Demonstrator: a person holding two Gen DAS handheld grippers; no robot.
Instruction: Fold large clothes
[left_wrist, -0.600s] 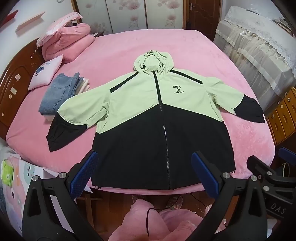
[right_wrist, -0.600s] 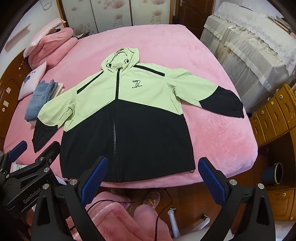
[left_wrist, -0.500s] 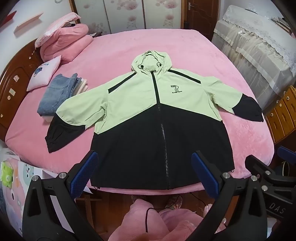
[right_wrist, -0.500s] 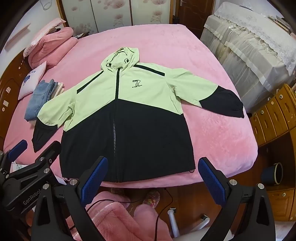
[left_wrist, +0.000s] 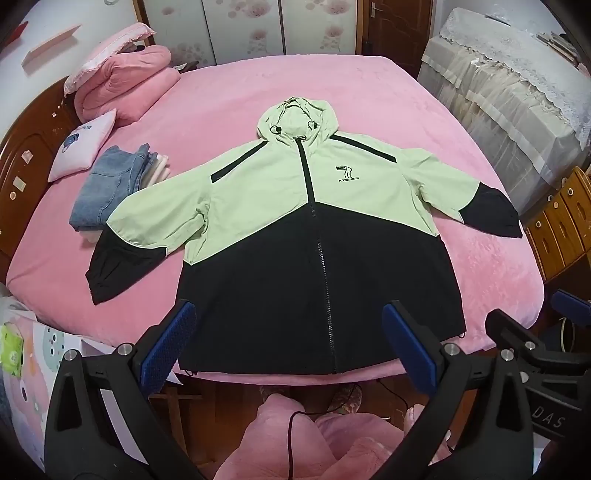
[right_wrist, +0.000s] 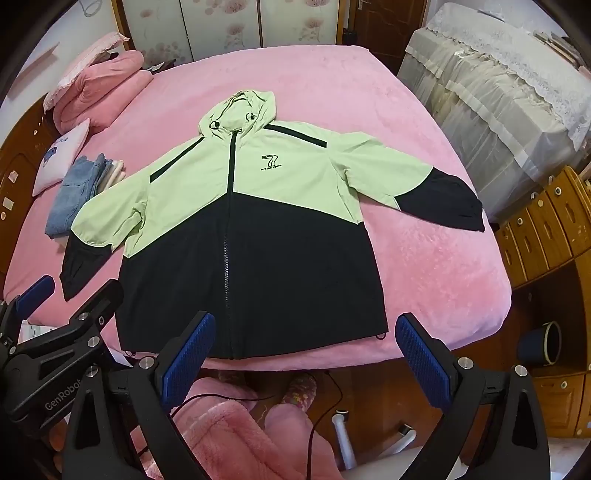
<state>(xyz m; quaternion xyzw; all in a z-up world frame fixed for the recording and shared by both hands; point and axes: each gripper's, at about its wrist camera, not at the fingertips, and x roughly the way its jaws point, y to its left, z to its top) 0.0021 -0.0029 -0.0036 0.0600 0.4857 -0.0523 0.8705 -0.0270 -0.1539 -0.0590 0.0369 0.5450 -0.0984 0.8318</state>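
A hooded jacket (left_wrist: 314, 221) (right_wrist: 240, 206), pale green on top and black below, lies face up and zipped on the pink bed (left_wrist: 369, 96) (right_wrist: 332, 92). Both sleeves are spread out sideways and the hem reaches the near bed edge. My left gripper (left_wrist: 290, 341) hangs open above the hem, nothing between its blue pads. In the right wrist view my right gripper (right_wrist: 304, 354) is also open and empty, over the hem's right part and the bed edge. Each gripper shows at the side of the other's view.
Folded jeans (left_wrist: 105, 188) and a small pillow (left_wrist: 83, 147) lie left of the jacket, with rolled pink bedding (left_wrist: 125, 86) behind them. A lace-covered piece of furniture (right_wrist: 498, 99) and wooden drawers (right_wrist: 546, 229) stand to the right. Pink-clad legs and a cable show below the bed edge.
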